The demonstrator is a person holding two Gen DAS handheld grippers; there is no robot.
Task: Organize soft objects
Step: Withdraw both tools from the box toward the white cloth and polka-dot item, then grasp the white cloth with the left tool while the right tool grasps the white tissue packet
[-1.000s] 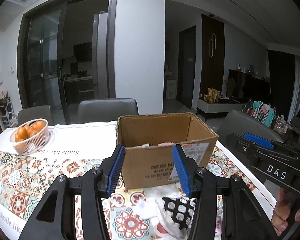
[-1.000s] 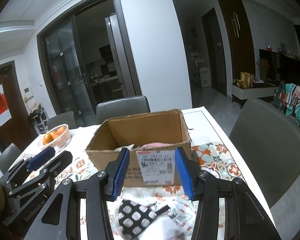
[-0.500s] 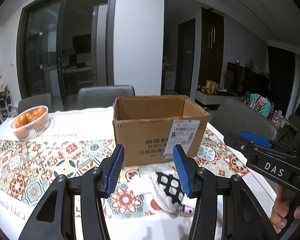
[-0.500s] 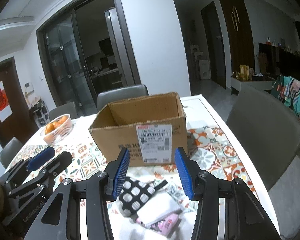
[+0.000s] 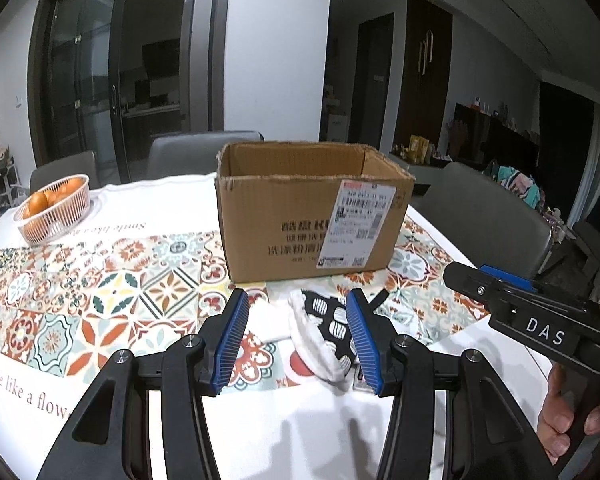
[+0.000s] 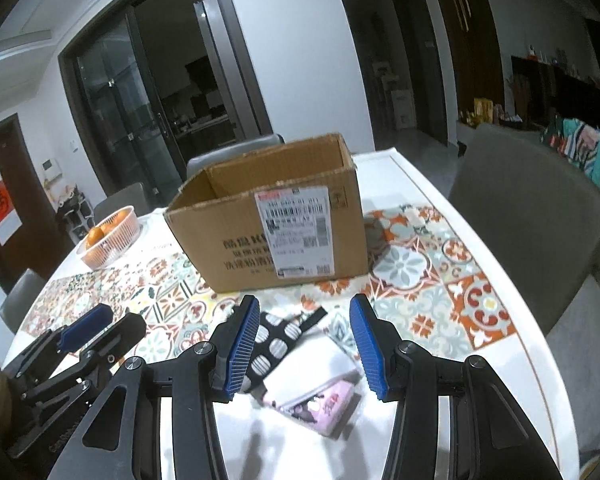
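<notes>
The soft things lie in a small pile on the tabletop (image 5: 260,432), just in front of the box (image 5: 312,216): a black and white spotted cloth (image 5: 330,320), a white cloth (image 5: 312,344) wrapped around it, and a pink pouch (image 6: 324,404) at the near side. A second ago both views looked down into the box. Now both tools have come down and back, so the pile shows between their blue pads. The left tool (image 5: 296,344) and the right tool (image 6: 302,346) are both half open and hold nothing. So I think the next job is to pick up one more soft thing and drop it in the box. The pile sits close to the near white edge of the tabletop. The box wall stands right behind it, so a lift must go up first. The two tools are side by side and could bump. The fruit basket (image 5: 54,210) is far off to the left, out of the way.
</notes>
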